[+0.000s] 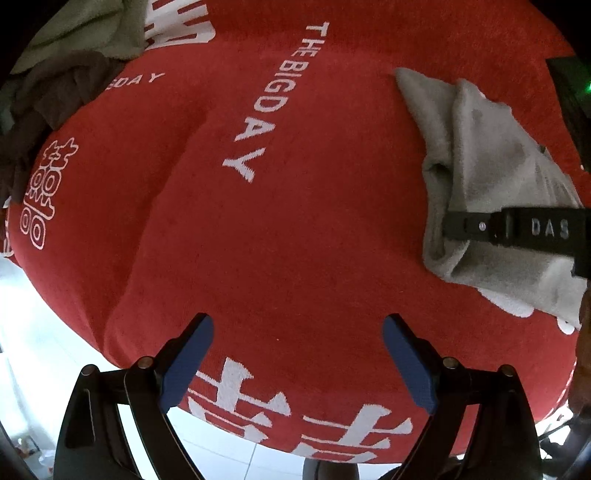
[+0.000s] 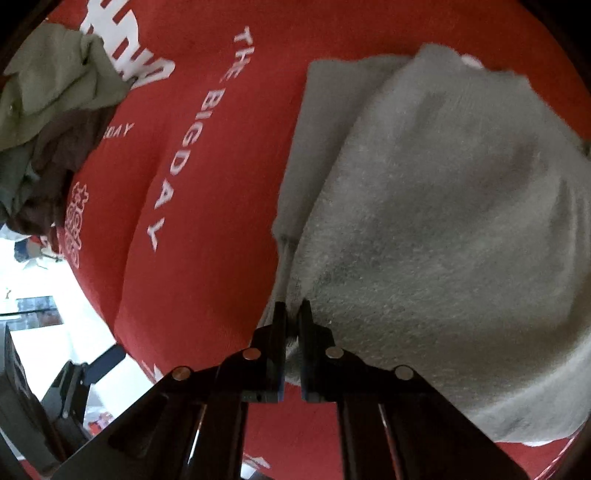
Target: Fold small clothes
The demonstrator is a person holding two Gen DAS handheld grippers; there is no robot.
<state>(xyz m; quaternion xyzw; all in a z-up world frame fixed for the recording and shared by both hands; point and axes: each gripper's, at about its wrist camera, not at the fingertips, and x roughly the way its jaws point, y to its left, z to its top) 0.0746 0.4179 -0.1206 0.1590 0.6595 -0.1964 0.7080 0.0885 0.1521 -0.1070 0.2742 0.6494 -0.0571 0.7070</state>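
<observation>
A light grey small garment (image 1: pixel 491 155) lies partly folded on the red cloth (image 1: pixel 295 229) printed with white letters, at the right of the left wrist view. In the right wrist view the grey garment (image 2: pixel 443 221) fills the right half. My right gripper (image 2: pixel 292 310) is shut on its near left edge, with grey fabric pinched between the black fingers. The same right gripper (image 1: pixel 452 224) shows in the left wrist view, lying across the garment's near part. My left gripper (image 1: pixel 298 325) hangs open over bare red cloth to the garment's left, blue pads wide apart with nothing between them.
A heap of olive green clothes (image 1: pixel 81 33) and brown clothes (image 1: pixel 55 96) sits at the far left of the red cloth; it shows too as the olive clothes (image 2: pixel 55 81) in the right wrist view. The cloth's near edge drops to a white tiled floor (image 1: pixel 33 317).
</observation>
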